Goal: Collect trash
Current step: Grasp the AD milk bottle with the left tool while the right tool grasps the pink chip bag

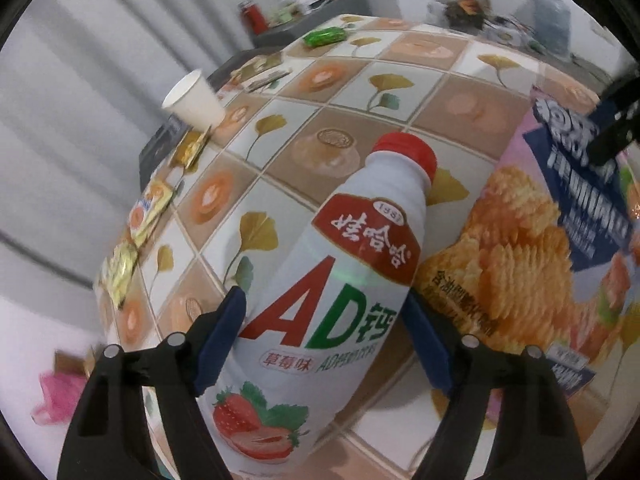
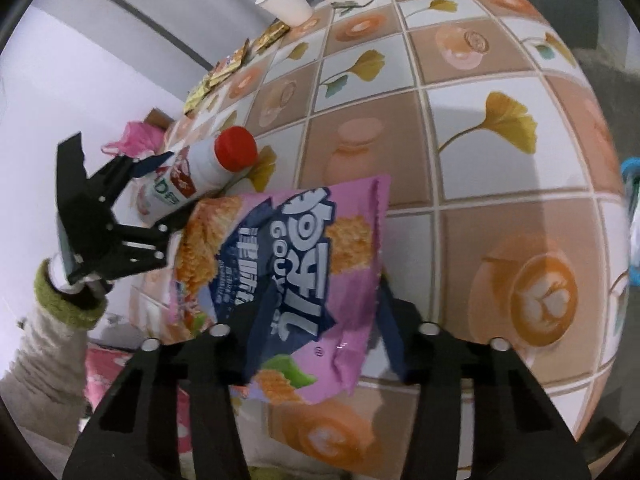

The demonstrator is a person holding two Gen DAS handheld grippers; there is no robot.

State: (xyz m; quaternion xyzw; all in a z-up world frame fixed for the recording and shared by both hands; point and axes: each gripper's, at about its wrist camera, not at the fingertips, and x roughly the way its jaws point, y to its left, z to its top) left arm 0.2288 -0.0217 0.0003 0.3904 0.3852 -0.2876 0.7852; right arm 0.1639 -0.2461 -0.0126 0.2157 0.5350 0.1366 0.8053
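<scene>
A lived-in home room: a table [image 2: 460, 152] under a patterned oilcloth of ginkgo leaves and coffee cups, pale curtains [image 1: 92, 92] on the left, and a cluttered dark side table [image 1: 316, 16] at the far end.

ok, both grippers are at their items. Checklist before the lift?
1. Left gripper straddles the white bottle, a blue pad on each side: ok.
2. Left pads actually pressing the bottle: cannot tell; a thin gap seems to show beside the right pad.
3. Bottle's red cap on: ok.
4. Right gripper has the pink chip bag between its fingers: ok.
5. Right grip firm on the bag: cannot tell; the pads are hidden behind it.
6. Bag and bottle clear of each other: not ok; the bag's edge lies against the bottle on the tablecloth.
</scene>
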